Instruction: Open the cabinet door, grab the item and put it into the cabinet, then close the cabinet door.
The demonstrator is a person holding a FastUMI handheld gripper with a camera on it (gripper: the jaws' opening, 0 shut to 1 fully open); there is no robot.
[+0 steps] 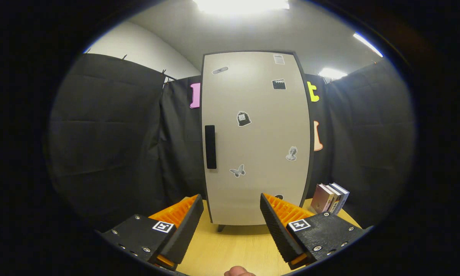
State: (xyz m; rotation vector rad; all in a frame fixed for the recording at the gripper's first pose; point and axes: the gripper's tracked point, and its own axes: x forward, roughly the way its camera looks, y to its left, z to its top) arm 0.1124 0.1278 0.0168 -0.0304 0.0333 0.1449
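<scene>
Cabinet door point(255, 138) closed, standing on the tabletop point(230, 249) beyond our gripper point(232, 209), whose fingers are spread with nothing between them; small stack of books point(329, 198) waits beside its base; we judge door-opening first, aiming for the dark handle point(210, 147).

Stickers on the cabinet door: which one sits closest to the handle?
The bag-shaped sticker, just right of the black handle on the cabinet door; the butterfly sticker sits lower.

- I'm seeing black cloth point(111, 134) hanging left, right and far, clipped along its top.
- A pale wall point(138, 46) is rising behind it.
- Ceiling lights point(240, 4) are glaring overhead.
- A wooden table point(230, 245) is lying near.
</scene>
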